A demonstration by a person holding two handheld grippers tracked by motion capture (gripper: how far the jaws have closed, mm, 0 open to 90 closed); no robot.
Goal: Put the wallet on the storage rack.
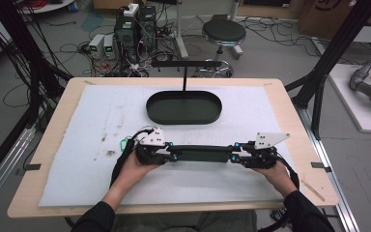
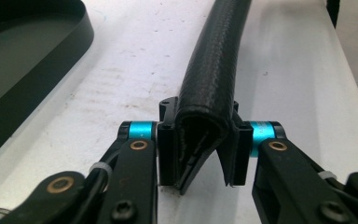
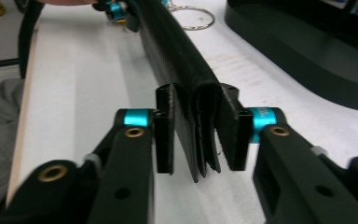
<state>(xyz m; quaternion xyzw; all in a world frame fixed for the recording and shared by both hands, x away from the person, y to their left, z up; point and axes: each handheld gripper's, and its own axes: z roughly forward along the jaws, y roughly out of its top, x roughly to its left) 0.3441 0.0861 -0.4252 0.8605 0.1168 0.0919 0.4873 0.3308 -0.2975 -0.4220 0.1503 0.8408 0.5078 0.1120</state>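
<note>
**Item:** black folded strip (image 1: 203, 153), lying across the white mat (image 1: 101, 188) on the table (image 1: 53, 145). Runs from 9 to 3 o'clock, near the person's edge. One end sits in each gripper.

**Surroundings:** oval black tray (image 1: 183, 121) at 12 o'clock from the strip, apart from it. Keyring with green tag (image 1: 124, 143) at about 10 o'clock from the left gripper (image 1: 174, 155), just beside it.

**Jaws, left:** clamped on the strip's end, with both pads against its sides and the folded top bulging between them in the left gripper view (image 2: 200, 154).

**Jaws, right:** closed on the other end. Pads meet the outer layers, but the layers splay loosely below them in the right gripper view (image 3: 200, 140). Hold judged light.

**Hazards:**
- Slip at the right gripper (image 1: 234, 155), likely if the strip is lifted or pulled taut while pinched only by its loose flaps.
- Sag or twist in the middle if one end rises before the other.
- Fold springing open, since the lower edges are not caught by the pads.
- Far edge catching on the tray rim if carried low toward 12 o'clock.
- Keyring snagged by the left cable on a sideways sweep.

**Pose:** left hand (image 1: 135, 169) and right hand (image 1: 275, 171) low over the mat, wrists turned inward. Grippers level and pointing at each other along the strip, forearms entering from 6 o'clock.
</note>
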